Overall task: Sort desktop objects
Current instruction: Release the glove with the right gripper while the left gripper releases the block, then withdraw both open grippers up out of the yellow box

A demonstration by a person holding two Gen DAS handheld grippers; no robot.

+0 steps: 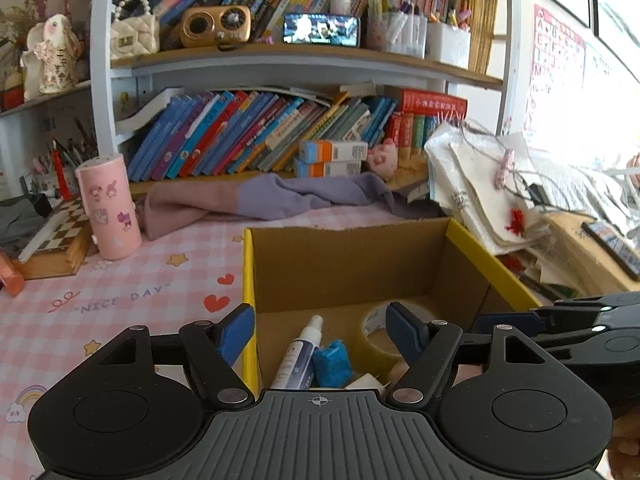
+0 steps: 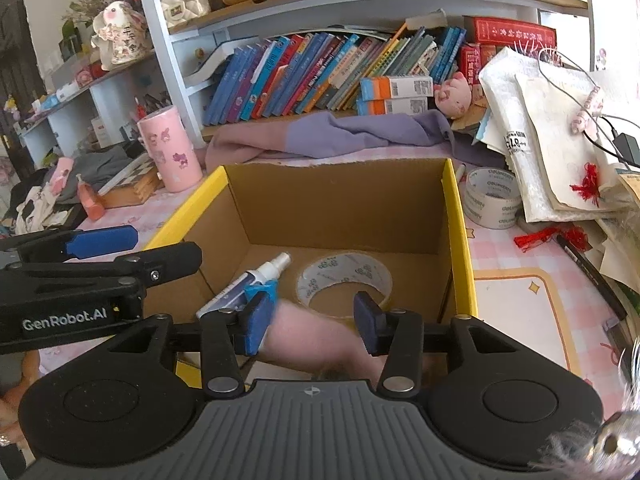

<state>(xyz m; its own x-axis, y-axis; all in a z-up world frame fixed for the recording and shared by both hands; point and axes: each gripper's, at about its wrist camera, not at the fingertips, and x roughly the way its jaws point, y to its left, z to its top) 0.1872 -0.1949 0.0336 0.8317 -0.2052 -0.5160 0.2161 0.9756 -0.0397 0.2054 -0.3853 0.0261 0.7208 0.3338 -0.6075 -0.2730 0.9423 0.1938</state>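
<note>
Right hand-held gripper (image 2: 310,322) open over the box (image 2: 456,216), a blurred pink object (image 2: 316,344) between its fingers, tape roll (image 2: 344,280) at 12 o'clock, spray bottle (image 2: 248,286) at 10 o'clock, left hand-held gripper (image 1: 320,334) open and empty above the box's near-left part, second tape roll (image 2: 493,202) on the counter (image 2: 520,300) at 2 o'clock.

Pink checked desk (image 2: 532,312), cardboard box (image 2: 336,200)
</note>
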